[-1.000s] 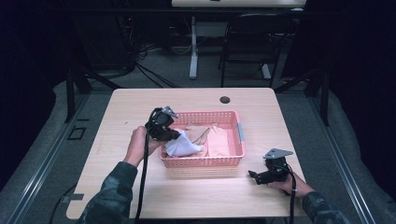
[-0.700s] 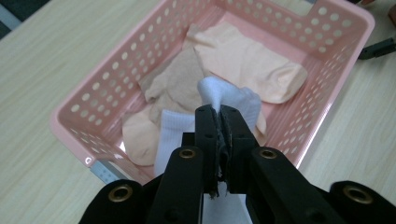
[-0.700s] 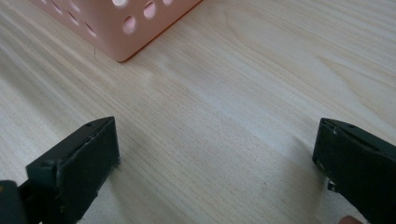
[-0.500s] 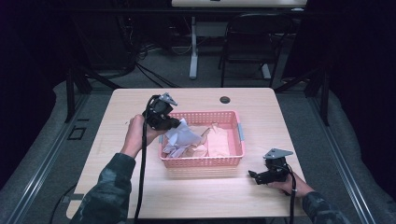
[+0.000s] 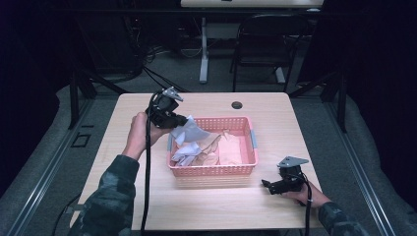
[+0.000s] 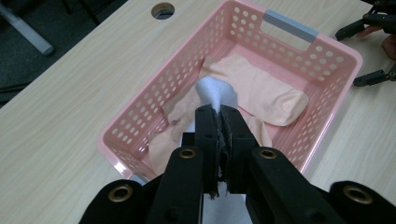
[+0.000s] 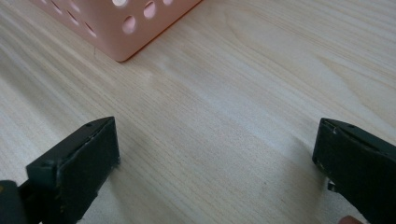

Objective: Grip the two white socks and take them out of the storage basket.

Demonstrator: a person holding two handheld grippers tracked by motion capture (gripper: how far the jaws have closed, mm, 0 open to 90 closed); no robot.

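A pink perforated basket (image 5: 246, 169) (image 6: 140, 116) sits mid-table and holds pale peach cloths (image 5: 229, 149) (image 6: 261, 91). My left gripper (image 5: 183, 121) (image 6: 220, 112) is raised over the basket's left end, shut on a white sock (image 5: 189, 135) (image 6: 215, 92) that hangs down from its jaws into the basket. My right gripper (image 5: 268, 186) (image 7: 215, 154) rests low on the wood near the basket's front right corner (image 7: 121, 28), its jaws open wide with bare tabletop between them.
The wooden table (image 5: 216, 206) has a round cable hole (image 5: 237, 105) (image 6: 163, 9) behind the basket. A chair (image 5: 265, 44) and desk legs stand on the dark floor beyond the far edge.
My left gripper has risen and drawn back to the left, lifting the white sock up out of the basket. The right gripper has stayed put.
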